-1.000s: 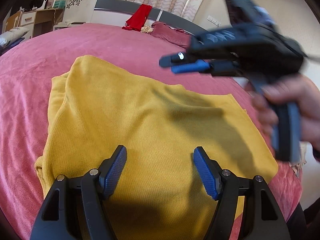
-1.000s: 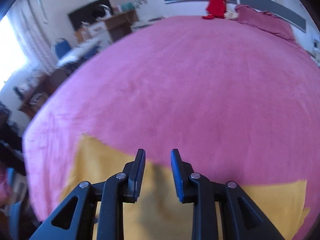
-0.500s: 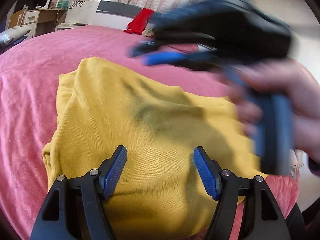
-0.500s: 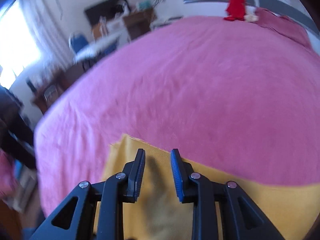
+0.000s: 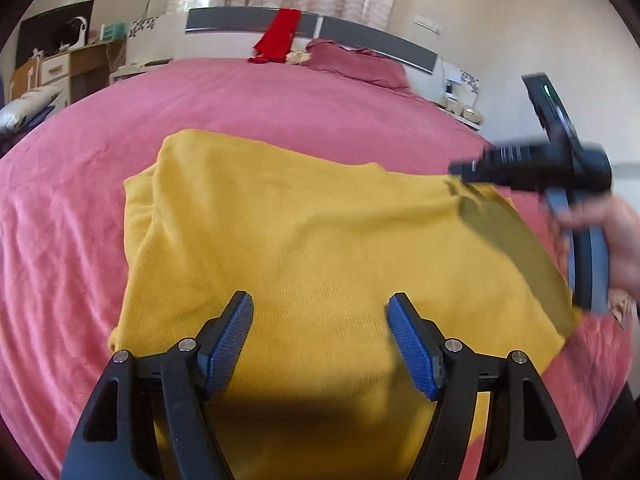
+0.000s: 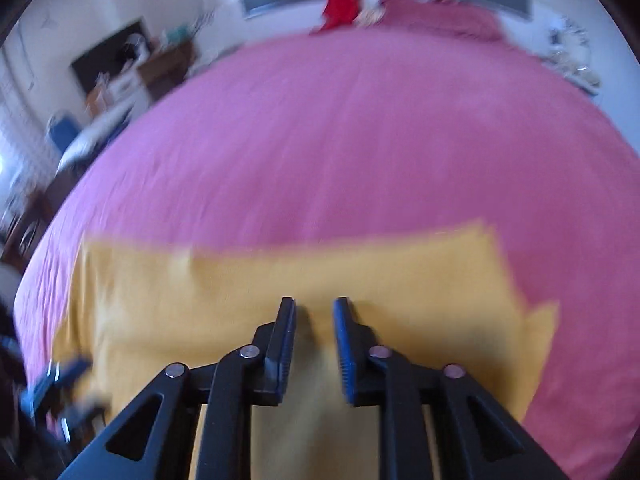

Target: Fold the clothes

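The left gripper (image 5: 320, 336) hangs with its jaws spread wide, empty, over the near part of the yellow sweater (image 5: 304, 232) lying folded on the pink bedspread (image 5: 60, 240). At right, the right gripper (image 6: 314, 340), held in a hand (image 5: 616, 236), has its jaws nearly together with a narrow gap, gripping nothing, above the sweater's right edge.

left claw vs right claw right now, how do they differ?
Opening: the left claw has its jaws spread wide; the right claw has a narrow gap, nothing between the pads.
Position: the left claw is over the near middle of the yellow garment; the right claw is at the garment's right edge.
Sharpness: the left wrist view is crisp, the right wrist view is motion-blurred.
Shared: both have blue pads, both are empty, both are above the garment on the pink bed.
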`<state>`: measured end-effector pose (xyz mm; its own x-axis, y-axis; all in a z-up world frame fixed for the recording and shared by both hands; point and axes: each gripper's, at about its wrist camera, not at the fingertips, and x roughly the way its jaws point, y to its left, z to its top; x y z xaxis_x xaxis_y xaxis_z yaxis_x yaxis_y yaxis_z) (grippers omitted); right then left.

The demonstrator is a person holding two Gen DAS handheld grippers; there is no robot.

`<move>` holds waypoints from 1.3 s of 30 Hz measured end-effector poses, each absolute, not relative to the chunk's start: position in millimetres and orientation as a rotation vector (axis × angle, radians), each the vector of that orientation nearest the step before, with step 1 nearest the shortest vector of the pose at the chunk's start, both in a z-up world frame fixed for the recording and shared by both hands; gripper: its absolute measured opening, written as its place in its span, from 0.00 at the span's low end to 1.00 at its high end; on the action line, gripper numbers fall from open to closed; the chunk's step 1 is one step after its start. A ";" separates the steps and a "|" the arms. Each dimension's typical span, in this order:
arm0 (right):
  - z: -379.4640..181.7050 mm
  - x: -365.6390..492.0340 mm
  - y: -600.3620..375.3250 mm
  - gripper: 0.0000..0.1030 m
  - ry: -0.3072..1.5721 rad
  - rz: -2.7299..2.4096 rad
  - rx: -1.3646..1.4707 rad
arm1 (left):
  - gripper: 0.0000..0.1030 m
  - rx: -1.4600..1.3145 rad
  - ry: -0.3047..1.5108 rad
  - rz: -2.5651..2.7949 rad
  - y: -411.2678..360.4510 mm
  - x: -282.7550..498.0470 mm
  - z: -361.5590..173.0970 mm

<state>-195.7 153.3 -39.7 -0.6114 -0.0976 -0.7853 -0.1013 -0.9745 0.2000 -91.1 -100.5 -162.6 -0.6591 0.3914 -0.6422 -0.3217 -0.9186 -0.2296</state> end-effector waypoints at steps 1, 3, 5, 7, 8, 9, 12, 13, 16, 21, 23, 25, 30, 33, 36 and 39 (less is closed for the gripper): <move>-34.1 -196.3 160.0 0.25 0.425 2.787 -1.354 | 0.70 -1.021 -0.139 2.547 -101.4 -91.4 -162.2; -26.5 -194.0 162.6 0.27 0.545 2.794 -1.341 | 0.70 -1.027 -0.148 2.545 -103.4 -92.0 -161.4; -23.9 -191.3 147.6 0.28 0.553 2.831 -1.386 | 0.70 -1.034 -0.147 2.551 -100.5 -94.4 -160.1; -27.0 -187.1 127.0 0.28 0.483 2.886 -1.465 | 0.70 -1.035 -0.147 2.570 -96.2 -97.0 -157.4; -31.5 -186.4 112.7 0.28 0.421 2.907 -1.508 | 0.70 -1.035 -0.171 2.575 -94.8 -99.6 -156.9; -37.5 -186.7 96.3 0.28 0.347 2.921 -1.551 | 0.70 -1.035 -0.196 2.580 -93.3 -102.5 -156.6; -57.7 -195.3 54.9 0.28 0.178 2.932 -1.684 | 0.70 -1.060 -0.229 2.567 -104.4 -96.3 -161.2; -59.6 -197.4 50.0 0.28 0.166 2.933 -1.693 | 0.70 -1.042 -0.220 2.570 -104.8 -93.5 -163.9; -54.9 -197.7 48.6 0.28 0.190 2.942 -1.644 | 0.70 -0.994 -0.197 2.578 -104.6 -86.2 -169.5; -47.0 -198.2 46.2 0.27 0.230 2.957 -1.562 | 0.71 -0.979 -0.257 2.552 -111.4 -86.0 -171.9; -43.9 -198.4 45.2 0.28 0.245 2.961 -1.530 | 0.71 -0.964 -0.292 2.539 -115.9 -86.1 -172.8; -40.7 -198.6 44.2 0.28 0.260 2.966 -1.497 | 0.71 -0.959 -0.312 2.532 -118.2 -87.4 -173.7; -50.6 -183.8 46.0 0.29 0.224 2.935 -1.502 | 0.71 -0.955 -0.313 2.534 -118.5 -86.4 -173.3; -69.2 -192.8 50.0 0.29 0.201 2.868 -1.579 | 0.71 -0.949 -0.321 2.531 -119.7 -85.7 -173.9; -79.4 -199.6 58.8 0.26 0.222 2.865 -1.584 | 0.71 -0.945 -0.326 2.528 -120.9 -85.9 -174.9; -58.8 -198.8 73.3 0.28 0.281 2.887 -1.448 | 0.71 -0.942 -0.332 2.525 -121.2 -86.8 -175.6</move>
<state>-198.8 73.3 -58.8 -0.5969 -0.1670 -0.7848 0.0125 -0.9799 0.1991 -86.8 -121.2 -175.6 -0.6804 0.4654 -0.5661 -0.3035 -0.8820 -0.3604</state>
